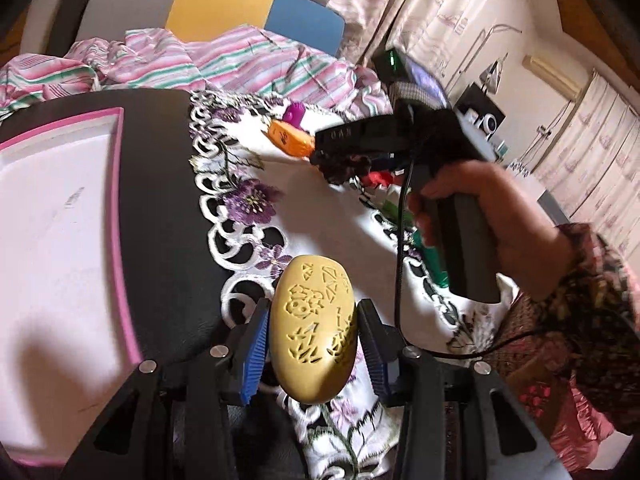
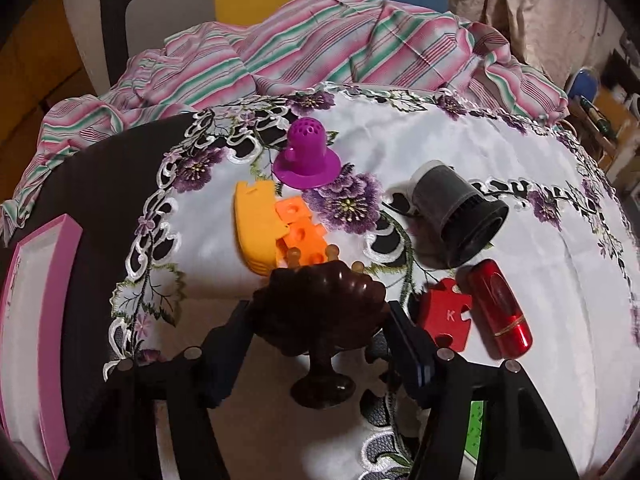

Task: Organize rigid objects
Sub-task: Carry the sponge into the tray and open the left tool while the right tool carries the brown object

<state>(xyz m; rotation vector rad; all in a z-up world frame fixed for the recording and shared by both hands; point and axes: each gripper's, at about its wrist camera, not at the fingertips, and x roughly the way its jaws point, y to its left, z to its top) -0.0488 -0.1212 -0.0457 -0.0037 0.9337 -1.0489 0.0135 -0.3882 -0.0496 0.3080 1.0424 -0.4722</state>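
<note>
The stiff, smooth tan carved oval (image 1: 314, 332) is clamped across its waist above the cloth by the left gripper (image 1: 316, 344), while the hard, top-heavy dark wooden goblet (image 2: 320, 312), lying on the tablecloth (image 2: 520, 240), is bracketed at its bowl by the right gripper (image 2: 320, 320), contact being unclear.

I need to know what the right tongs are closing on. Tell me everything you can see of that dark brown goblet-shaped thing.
The goblet looks like glossy dark brown carved wood: a wide scalloped bowl, a short stem and a round foot. It lies tilted, foot towards the camera, bowl towards the orange blocks. It sits between the fingers of the right tongs, which flank the bowl's sides; whether the pads press on it cannot be told. Small amber knobs show past its rim. Under it is the embroidered cloth.
</note>
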